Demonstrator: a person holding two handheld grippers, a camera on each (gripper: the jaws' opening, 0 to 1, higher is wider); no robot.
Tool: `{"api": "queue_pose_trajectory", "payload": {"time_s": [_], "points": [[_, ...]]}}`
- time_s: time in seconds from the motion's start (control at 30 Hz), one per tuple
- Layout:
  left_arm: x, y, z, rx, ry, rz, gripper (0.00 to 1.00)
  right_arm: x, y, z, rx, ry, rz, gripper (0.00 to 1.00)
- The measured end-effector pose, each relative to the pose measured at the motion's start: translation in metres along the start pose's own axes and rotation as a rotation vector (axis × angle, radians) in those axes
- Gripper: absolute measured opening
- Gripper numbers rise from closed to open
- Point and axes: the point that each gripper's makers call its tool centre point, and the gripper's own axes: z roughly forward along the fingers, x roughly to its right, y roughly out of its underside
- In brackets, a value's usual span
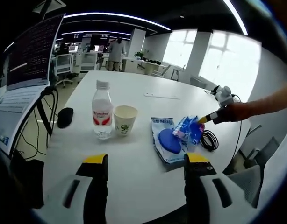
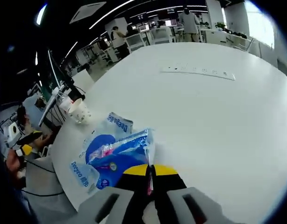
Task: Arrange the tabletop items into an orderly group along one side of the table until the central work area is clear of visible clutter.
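A: White round bench (image 1: 148, 154): what sits on it?

B: Water bottle (image 1: 102, 115) and paper cup (image 1: 125, 120) side by side; blue packets (image 2: 116, 151) lie right of them.

A: Tools?

B: Right tool (image 2: 150, 179) clamped on a packet edge; left tool (image 1: 144, 161) apart, empty, farther off.

An open-plan office is shown: rows of desks with monitors (image 1: 74, 48) and office chairs (image 1: 62, 65) are seen behind a large white tabletop (image 1: 148, 116), under long ceiling light strips (image 1: 111, 16) and beside big windows (image 1: 227, 63).
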Motion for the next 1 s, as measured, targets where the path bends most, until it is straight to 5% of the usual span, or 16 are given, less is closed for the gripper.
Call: {"api": "queue_pose_trajectory", "payload": {"time_s": [0.4, 1.0], "points": [[0.001, 0.007, -0.001, -0.011, -0.006, -0.004, 0.67, 0.072, -0.019, -0.017, 0.063, 0.085, 0.126, 0.0], [0.007, 0.011, -0.004, -0.032, -0.023, 0.002, 0.67, 0.115, -0.034, -0.026, 0.123, 0.186, 0.245, 0.0]]}}
